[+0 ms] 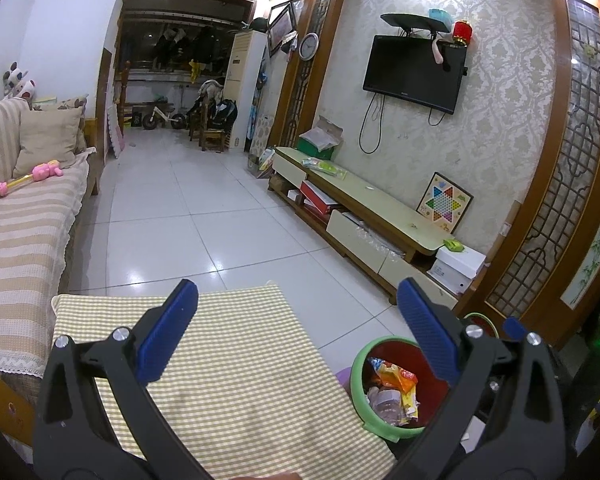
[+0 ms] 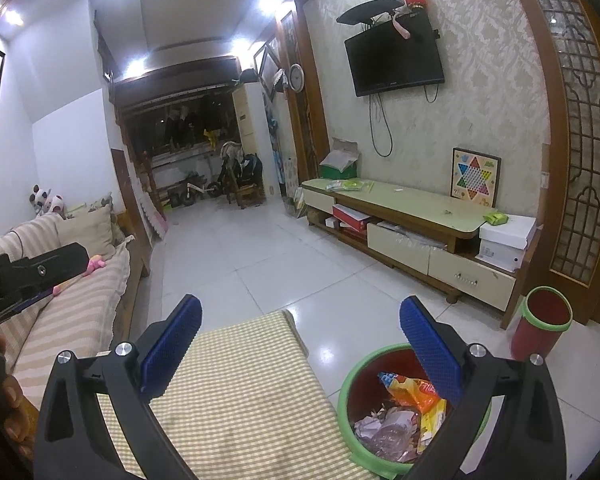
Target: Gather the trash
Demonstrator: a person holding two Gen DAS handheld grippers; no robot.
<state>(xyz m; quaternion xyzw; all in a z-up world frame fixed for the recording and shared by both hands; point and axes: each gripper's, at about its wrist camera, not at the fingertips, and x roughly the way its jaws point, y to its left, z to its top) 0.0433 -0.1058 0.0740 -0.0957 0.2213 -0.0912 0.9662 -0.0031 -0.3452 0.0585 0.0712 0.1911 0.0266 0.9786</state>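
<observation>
Red inside and green-rimmed, your trash bin (image 2: 350, 396) sits on the floor just right of the checked cloth (image 2: 236, 400), with several wrappers (image 2: 416, 396) and crumpled paper in it. One more red bin (image 2: 542, 324) stands nearby. Your left gripper (image 1: 296, 312) and right gripper (image 2: 300, 324) both gape, empty.
</observation>
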